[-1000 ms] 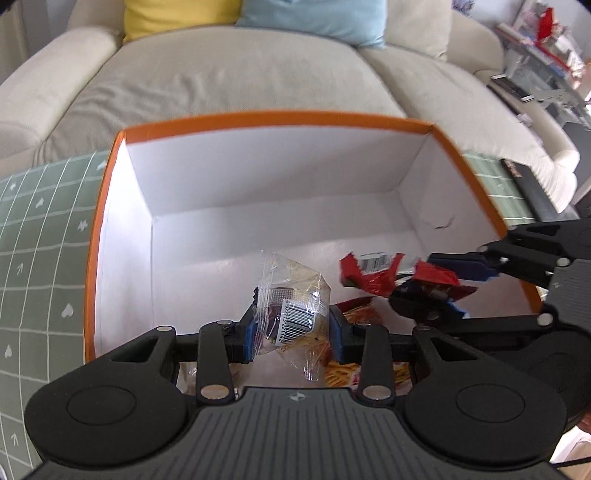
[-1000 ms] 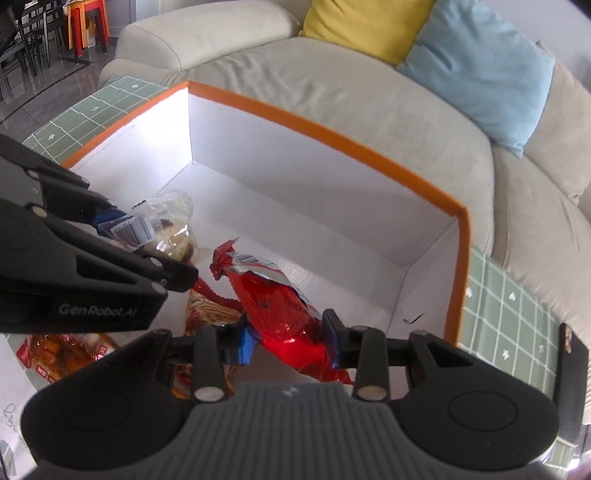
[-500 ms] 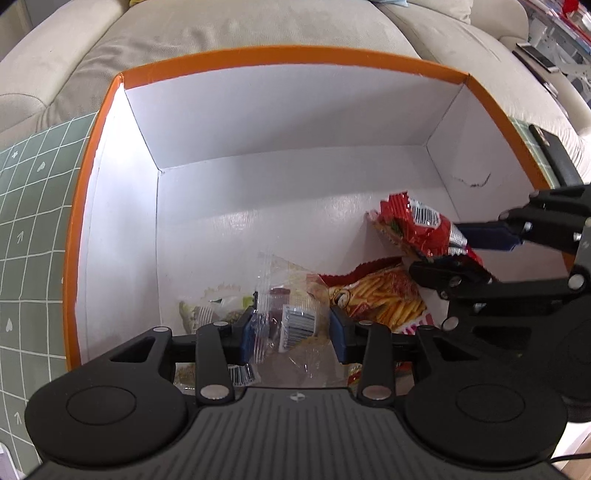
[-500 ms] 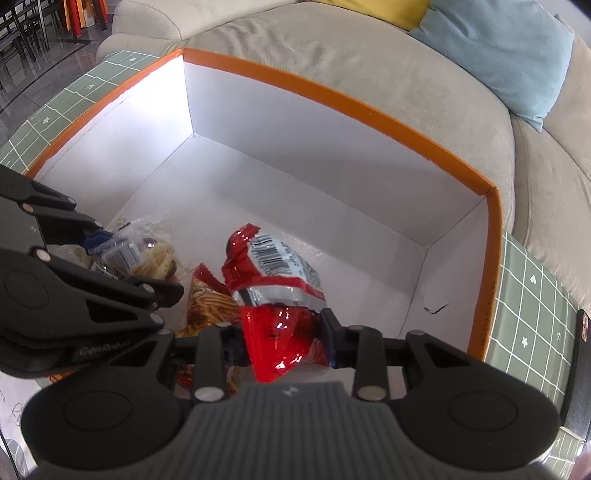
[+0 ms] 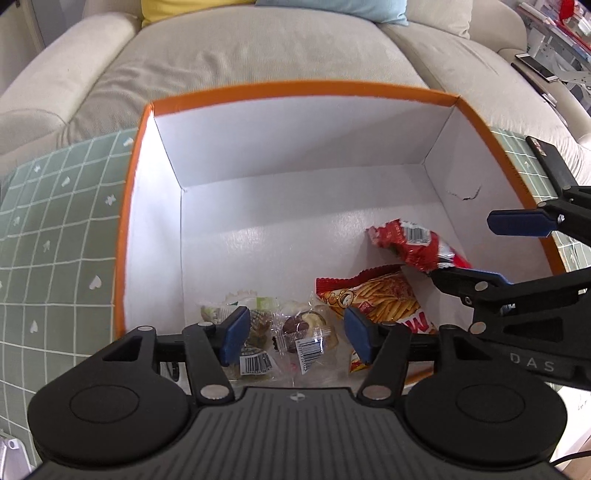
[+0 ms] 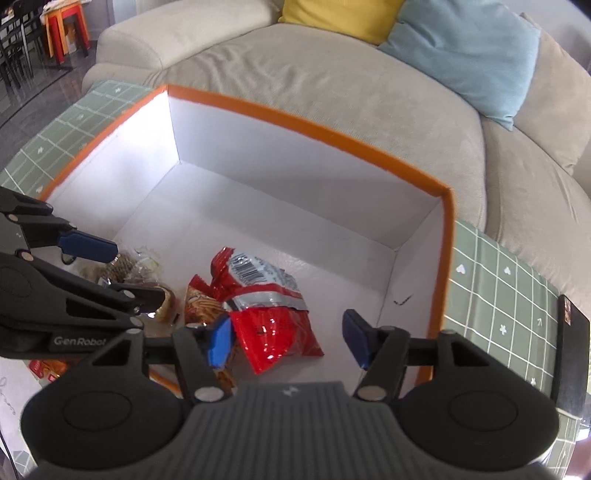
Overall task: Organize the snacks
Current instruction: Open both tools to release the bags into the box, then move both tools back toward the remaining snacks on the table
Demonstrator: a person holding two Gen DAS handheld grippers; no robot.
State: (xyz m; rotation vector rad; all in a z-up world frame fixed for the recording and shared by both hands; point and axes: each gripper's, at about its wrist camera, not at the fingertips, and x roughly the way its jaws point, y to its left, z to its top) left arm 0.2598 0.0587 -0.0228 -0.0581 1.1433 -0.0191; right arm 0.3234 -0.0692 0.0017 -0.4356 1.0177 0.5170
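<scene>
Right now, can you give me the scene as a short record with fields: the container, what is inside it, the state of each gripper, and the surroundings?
container: orange-edged box with white inside, standing on a green checked cloth
contents: red snack bag; fries snack bag; clear wrapped sweets; all lie on the box floor, near side
left gripper: open, over the clear wrapped sweets
right gripper: open, above the red snack bag
surroundings: beige sofa behind the box, yellow cushion, blue cushion

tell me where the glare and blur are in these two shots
Left wrist view: the left inner wall of the box is blown out by bright light, and the fisheye bows its orange rim. Right wrist view: slightly soft overall, with shine on the red snack bag.
</scene>
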